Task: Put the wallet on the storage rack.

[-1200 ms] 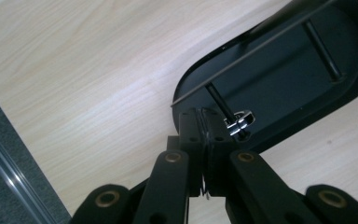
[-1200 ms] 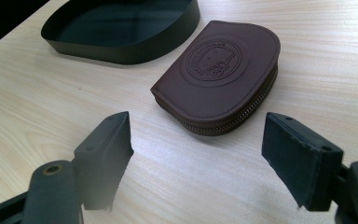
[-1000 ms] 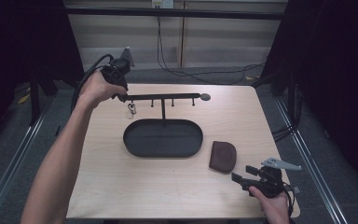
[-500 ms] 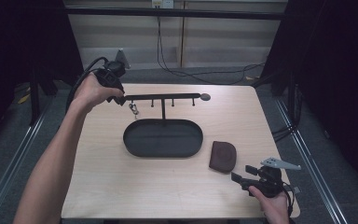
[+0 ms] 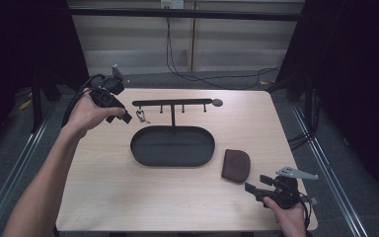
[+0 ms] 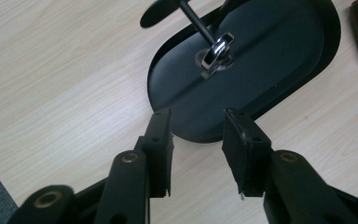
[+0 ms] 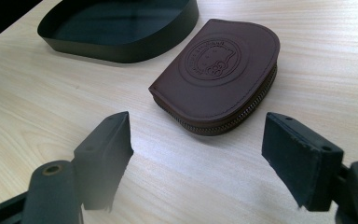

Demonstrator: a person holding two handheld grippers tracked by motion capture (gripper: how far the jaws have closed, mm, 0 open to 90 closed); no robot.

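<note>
Key ring (image 5: 141, 116) hanging from the leftmost hook of the black key stand (image 5: 172, 102), at the far left of its crossbar, above the far rim of the black oval tray (image 5: 172, 146); in the left gripper view, silvery ring (image 6: 217, 50) seen against the tray's dark floor (image 6: 279, 51). Left gripper (image 5: 121, 115) just left of the ring, held off the table near the far left edge, jaws having just been opening, now parted with nothing between them (image 6: 196, 140); pads clear of the ring. Right gripper (image 5: 255, 183) low at the near right corner of the wooden table (image 5: 108, 197), jaws spread wide and empty (image 7: 196, 154), aimed at the brown zip coin purse (image 7: 219, 70). Purse (image 5: 236, 165) flat on the table just right of the tray, apart from the jaws, embossed round emblem facing up. Tray rim (image 7: 121, 46) beyond the purse.
</note>
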